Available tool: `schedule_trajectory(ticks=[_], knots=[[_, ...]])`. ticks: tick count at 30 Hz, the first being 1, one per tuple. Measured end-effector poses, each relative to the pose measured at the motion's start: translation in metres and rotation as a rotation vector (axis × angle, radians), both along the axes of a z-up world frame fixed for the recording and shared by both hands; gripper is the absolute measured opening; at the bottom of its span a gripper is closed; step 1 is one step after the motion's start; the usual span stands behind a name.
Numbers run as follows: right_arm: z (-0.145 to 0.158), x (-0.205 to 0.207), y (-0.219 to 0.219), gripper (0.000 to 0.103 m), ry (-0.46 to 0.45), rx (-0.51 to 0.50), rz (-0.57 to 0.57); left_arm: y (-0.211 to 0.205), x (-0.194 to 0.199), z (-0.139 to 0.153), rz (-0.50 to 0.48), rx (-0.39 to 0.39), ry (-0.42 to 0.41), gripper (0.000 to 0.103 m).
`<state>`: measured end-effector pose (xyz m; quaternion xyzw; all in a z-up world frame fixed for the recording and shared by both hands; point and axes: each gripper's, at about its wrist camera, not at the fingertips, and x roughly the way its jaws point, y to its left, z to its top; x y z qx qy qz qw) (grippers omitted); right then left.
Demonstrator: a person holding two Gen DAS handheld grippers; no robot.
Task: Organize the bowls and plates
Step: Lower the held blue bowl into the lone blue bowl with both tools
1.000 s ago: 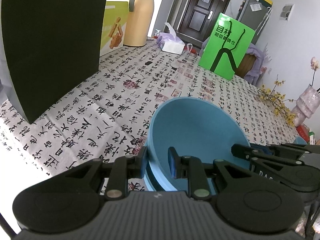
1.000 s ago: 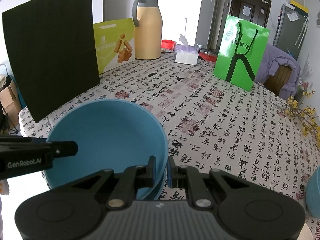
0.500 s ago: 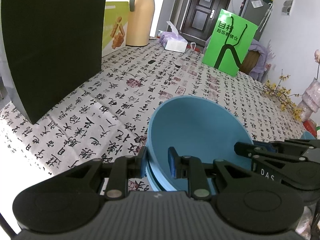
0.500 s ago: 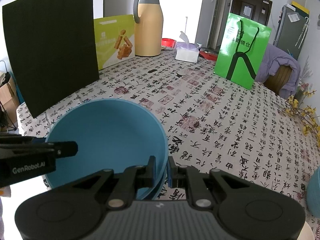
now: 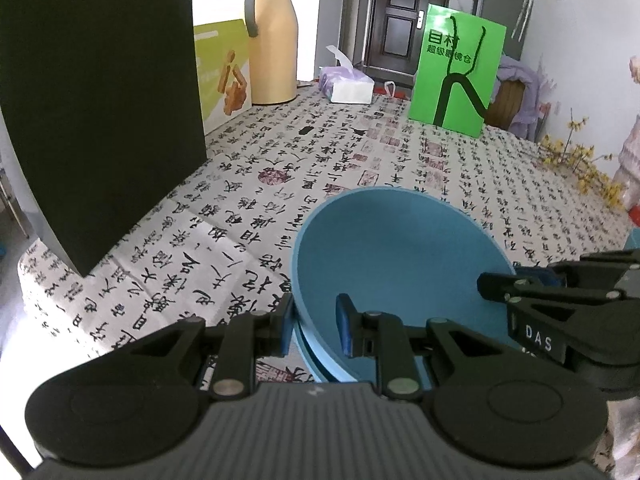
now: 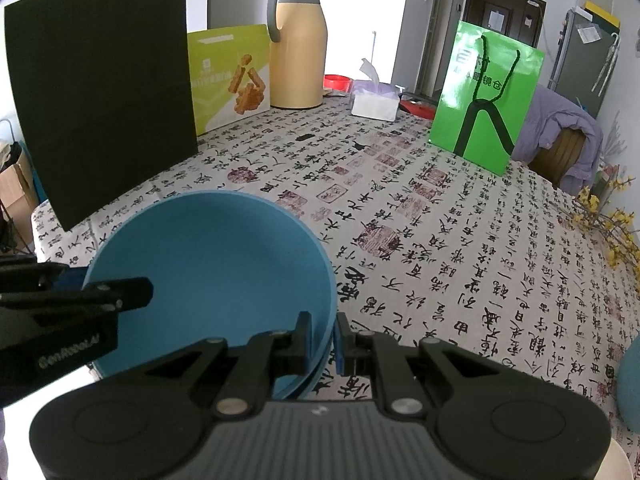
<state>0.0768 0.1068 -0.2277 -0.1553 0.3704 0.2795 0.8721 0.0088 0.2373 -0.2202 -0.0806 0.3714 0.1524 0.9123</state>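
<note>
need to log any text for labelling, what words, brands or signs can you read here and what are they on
"DAS": on the right tongs, seen from the left wrist.
"GenRobot.AI": on the left tongs, seen from the right wrist, blurred.
"目村" above a smaller line of characters, too blurred to be sure of: green bag.
Calligraphy all over the tablecloth: too stylised to transcribe.
Yellow-green box: print too small.

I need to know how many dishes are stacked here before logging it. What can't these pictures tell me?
- Stack count under the blue bowl: both views, top bowl and grippers cover it.
- Bowl's underside: hidden, so lifted or resting is unclear.
- Blue dish: right view, cut by edge.
</note>
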Motion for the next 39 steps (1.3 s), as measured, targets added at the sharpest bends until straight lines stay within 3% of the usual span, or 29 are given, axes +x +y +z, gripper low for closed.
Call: schedule_trajectory(ticks=[13, 39], knots=[[-0.003, -0.001, 0.0, 0.011, -0.002, -0.01, 0.005, -0.011, 0.004, -0.002, -0.02, 0.093, 0.032, 0.022], [-0.003, -0.003, 0.001, 0.011, -0.012, -0.007, 0.002, -0.018, 0.011, -0.004, -0.037, 0.171, 0.09, 0.022]])
